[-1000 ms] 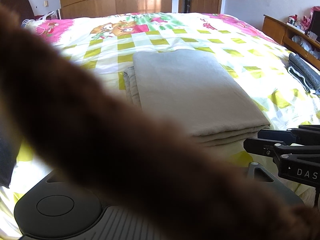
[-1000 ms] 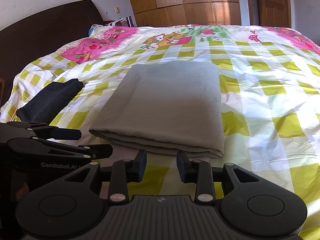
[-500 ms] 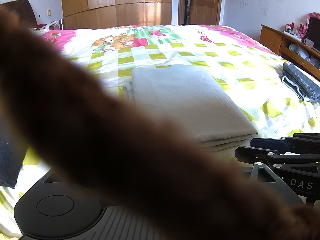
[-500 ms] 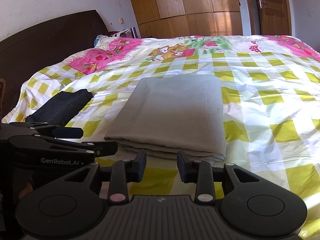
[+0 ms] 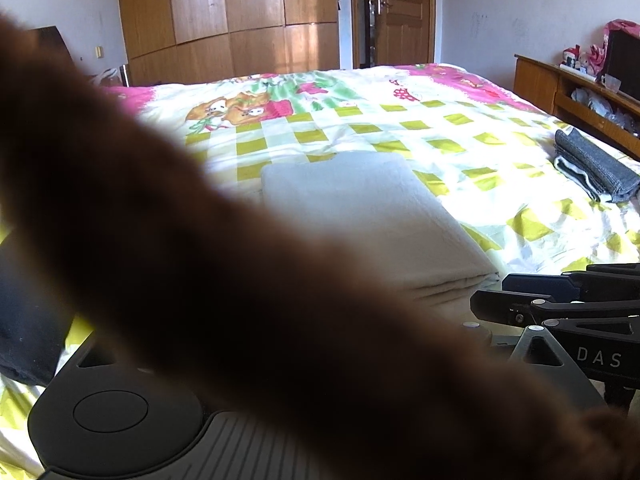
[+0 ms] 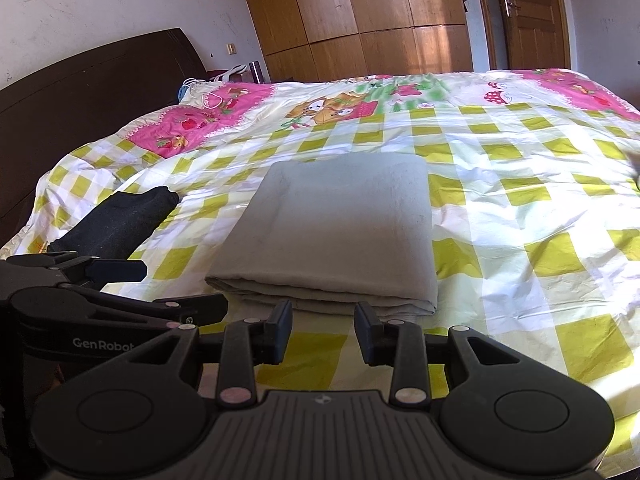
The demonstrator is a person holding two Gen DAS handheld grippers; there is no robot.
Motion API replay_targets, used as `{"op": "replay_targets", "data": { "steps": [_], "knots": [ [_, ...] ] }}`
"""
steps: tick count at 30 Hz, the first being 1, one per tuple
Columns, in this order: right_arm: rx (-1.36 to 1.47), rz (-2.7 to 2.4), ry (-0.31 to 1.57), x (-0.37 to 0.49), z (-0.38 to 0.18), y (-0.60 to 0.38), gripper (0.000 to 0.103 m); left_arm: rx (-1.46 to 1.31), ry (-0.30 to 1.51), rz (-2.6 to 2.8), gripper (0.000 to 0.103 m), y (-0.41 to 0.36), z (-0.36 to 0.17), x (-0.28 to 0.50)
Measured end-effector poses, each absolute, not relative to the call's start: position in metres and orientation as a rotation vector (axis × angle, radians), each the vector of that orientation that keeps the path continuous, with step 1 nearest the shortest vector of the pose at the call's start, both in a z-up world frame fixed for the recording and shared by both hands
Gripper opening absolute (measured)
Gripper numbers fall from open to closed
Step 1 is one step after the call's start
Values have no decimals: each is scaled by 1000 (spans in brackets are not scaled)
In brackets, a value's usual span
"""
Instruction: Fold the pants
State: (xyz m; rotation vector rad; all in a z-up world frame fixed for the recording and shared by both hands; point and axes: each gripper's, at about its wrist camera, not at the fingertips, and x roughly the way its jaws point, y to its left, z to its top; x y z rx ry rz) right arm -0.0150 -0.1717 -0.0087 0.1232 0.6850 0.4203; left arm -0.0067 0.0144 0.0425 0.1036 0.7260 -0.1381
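I see the folded grey pants as soft matt cloth on a thin, creased yellow-checked cotton bedsheet. My right gripper is matt black plastic with small metal pins. The wardrobe doors are smooth, slightly glossy wood.

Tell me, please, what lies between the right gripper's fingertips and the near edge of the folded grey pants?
Only bare checked bedsheet: the right wrist view shows the right gripper, nothing between its fingers, just short of the folded grey pants.
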Motion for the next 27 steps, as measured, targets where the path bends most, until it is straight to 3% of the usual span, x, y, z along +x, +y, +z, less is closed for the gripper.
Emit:
{"op": "replay_targets", "data": {
  "steps": [3,27],
  "knots": [
    [126,419,706,-12,-14,-172,48,109,752,-116,102,15,35,-4],
    [156,395,812,7,-37,-177,48,53,913,-122,103,14,3,19]
  ]
}}
